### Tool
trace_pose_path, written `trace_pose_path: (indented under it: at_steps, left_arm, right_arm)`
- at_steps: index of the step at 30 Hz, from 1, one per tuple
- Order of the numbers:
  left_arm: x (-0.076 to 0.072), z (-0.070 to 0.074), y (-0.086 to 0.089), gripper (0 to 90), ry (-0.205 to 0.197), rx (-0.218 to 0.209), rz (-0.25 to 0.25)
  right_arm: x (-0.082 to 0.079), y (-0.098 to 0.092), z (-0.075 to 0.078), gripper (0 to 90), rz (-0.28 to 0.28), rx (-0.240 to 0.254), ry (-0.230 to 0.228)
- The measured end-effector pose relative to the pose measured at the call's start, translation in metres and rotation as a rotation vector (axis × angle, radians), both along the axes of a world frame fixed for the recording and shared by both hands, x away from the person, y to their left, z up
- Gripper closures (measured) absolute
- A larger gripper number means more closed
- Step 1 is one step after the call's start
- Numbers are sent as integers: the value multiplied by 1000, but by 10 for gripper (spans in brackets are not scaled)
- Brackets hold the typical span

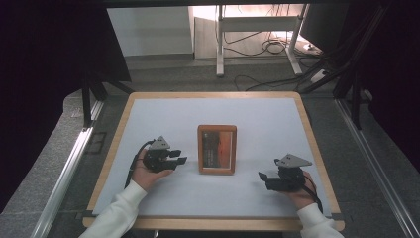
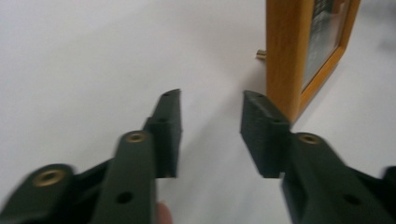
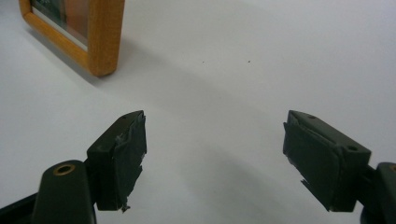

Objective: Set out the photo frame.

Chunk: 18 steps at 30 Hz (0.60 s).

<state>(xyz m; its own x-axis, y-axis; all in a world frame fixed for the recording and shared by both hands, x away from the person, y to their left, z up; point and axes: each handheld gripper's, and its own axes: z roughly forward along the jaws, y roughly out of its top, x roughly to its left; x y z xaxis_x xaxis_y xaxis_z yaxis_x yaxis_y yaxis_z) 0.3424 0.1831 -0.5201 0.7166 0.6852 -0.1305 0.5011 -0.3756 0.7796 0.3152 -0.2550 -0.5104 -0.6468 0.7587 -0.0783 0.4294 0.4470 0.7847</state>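
A wooden picture frame [image 1: 217, 148] with a dark and orange picture sits in the middle of the white table top [image 1: 257, 114]. My left gripper [image 1: 181, 156] is just left of the frame, pointing toward it. In the left gripper view its jaws [image 2: 210, 100] stand apart with nothing between them, and the frame's side edge [image 2: 282, 56] rises just beyond the right jaw. My right gripper [image 1: 262, 179] rests near the front right, clear of the frame. Its jaws [image 3: 215, 121] are wide apart over bare table, with the frame's corner [image 3: 105, 32] far off at upper left.
A wooden rim [image 1: 213, 94] borders the table. A small brass part [image 2: 260, 54] shows behind the frame. Beyond the table lie grey floor, a white stand's legs [image 1: 220, 49] and loose cables [image 1: 267, 47]. Dark curtains hang on both sides.
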Motion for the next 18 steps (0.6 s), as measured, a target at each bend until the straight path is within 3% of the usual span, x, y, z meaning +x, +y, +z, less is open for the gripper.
trace_pose_path:
  at_steps: [2,6,11,18]
  left_arm:
    - [-2,0,4,457,7,-8,17]
    - [-7,-2,14,392,4,-8,52]
    - [-7,-6,24,363,36,-24,101]
    - [-7,-9,25,342,43,-20,102]
  right_arm:
    - [4,-6,-1,215,-15,2,2]
    - [7,-15,-1,215,-39,38,13]
    - [6,-14,-1,214,-25,36,7]
    - [8,-13,-2,214,-27,39,9]
